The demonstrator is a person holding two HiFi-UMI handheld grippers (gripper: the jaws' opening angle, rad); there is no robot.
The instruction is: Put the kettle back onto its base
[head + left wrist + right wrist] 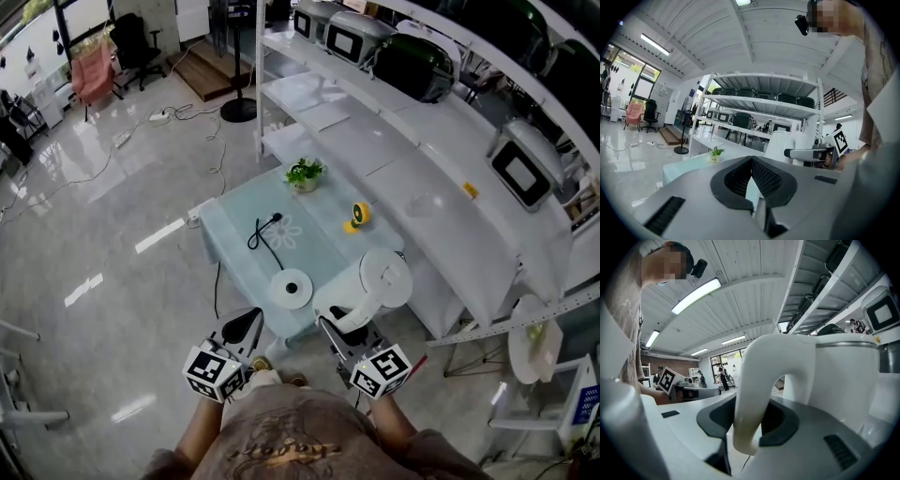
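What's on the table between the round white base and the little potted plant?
Head view: a thin black power cord curls on the pale blue tablecloth between the white disc base and the green potted plant.

1. The right gripper (749, 423) has its jaws clamped on the curved white handle (757, 380) of the kettle (839, 380).
2. The kettle's body fills the right side.
3. Far left, the left gripper (691, 391) shows with its marker cube (668, 379).
4. Shelves (820, 301) with appliances run overhead at the right.
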